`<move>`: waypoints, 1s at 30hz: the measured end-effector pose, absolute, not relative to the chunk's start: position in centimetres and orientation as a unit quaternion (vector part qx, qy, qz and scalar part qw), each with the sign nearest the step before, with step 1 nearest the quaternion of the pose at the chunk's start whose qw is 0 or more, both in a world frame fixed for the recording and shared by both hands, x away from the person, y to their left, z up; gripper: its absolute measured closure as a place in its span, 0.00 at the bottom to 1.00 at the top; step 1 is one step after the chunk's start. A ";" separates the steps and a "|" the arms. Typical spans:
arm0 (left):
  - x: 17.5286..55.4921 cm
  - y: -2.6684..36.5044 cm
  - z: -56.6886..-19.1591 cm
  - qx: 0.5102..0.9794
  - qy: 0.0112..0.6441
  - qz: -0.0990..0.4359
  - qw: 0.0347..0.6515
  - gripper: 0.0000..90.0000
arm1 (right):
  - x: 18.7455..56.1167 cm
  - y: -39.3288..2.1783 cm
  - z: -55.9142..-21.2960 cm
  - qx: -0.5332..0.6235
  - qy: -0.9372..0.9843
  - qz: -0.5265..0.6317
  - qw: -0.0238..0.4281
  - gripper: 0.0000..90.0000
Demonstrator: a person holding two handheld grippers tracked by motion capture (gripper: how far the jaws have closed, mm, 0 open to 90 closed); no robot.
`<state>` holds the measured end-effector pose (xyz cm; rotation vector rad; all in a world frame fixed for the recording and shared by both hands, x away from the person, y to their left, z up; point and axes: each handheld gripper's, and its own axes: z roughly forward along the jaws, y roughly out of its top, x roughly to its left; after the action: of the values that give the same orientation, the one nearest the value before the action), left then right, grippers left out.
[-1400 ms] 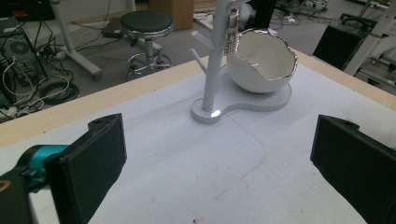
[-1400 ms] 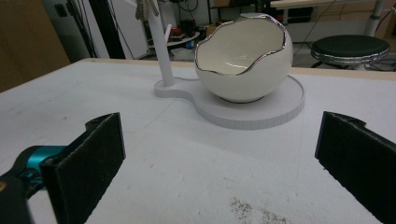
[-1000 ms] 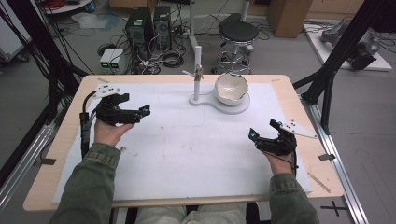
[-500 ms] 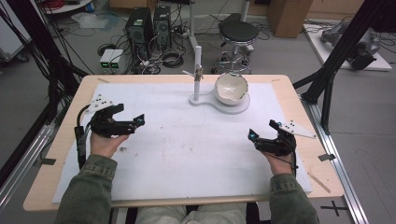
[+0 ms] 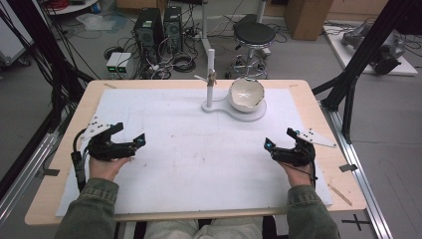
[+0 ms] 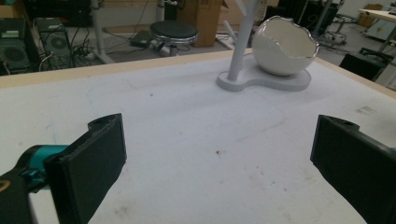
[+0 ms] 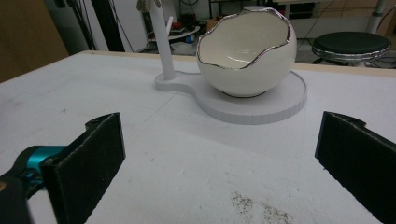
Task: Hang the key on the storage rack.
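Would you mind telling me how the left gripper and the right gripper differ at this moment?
The left gripper sits near the table's left edge, farther from the egg-shaped bowl; the right gripper sits near the right edge, closer to the bowl. The left gripper's own view has the bowl small and off to the right; the right gripper's view has it large and nearly centred. Both are open, empty and low over the white mat.

- The white mat (image 5: 199,164) lies bare between the left gripper (image 5: 130,140) and the right gripper (image 5: 279,142), both with jaws spread wide.
- At the far middle, the egg-shaped bowl (image 5: 246,93) and upright post (image 5: 210,79) on their white base (image 5: 259,114) block passage.
- Room stays free left and right of that base.
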<state>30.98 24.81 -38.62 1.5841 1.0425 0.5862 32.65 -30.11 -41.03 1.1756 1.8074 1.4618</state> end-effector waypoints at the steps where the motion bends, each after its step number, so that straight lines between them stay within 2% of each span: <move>1: 30.5 25.2 -39.0 0.659 0.450 0.266 0.540 0.04 | 32.7 -30.1 -41.0 0.433 0.670 0.542 0.265 0.01; 5: 29.6 26.1 -39.5 0.639 0.459 0.292 0.543 0.04 | 32.7 -29.9 -41.1 0.432 0.673 0.539 0.263 0.01; 14: 28.7 27.6 -40.6 0.605 0.489 0.317 0.543 0.04 | 32.7 -29.9 -41.1 0.431 0.675 0.536 0.267 0.01; 23: 28.3 27.8 -41.2 0.589 0.519 0.356 0.507 0.04 | 32.7 -30.0 -41.1 0.430 0.676 0.535 0.267 0.01; 30: 28.6 28.5 -41.6 0.569 0.547 0.359 0.498 0.04 | 32.8 -29.9 -41.2 0.428 0.678 0.533 0.270 0.01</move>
<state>28.56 28.46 -41.57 1.3786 1.3251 0.8680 32.76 -29.93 -41.15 1.1521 1.8279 1.4354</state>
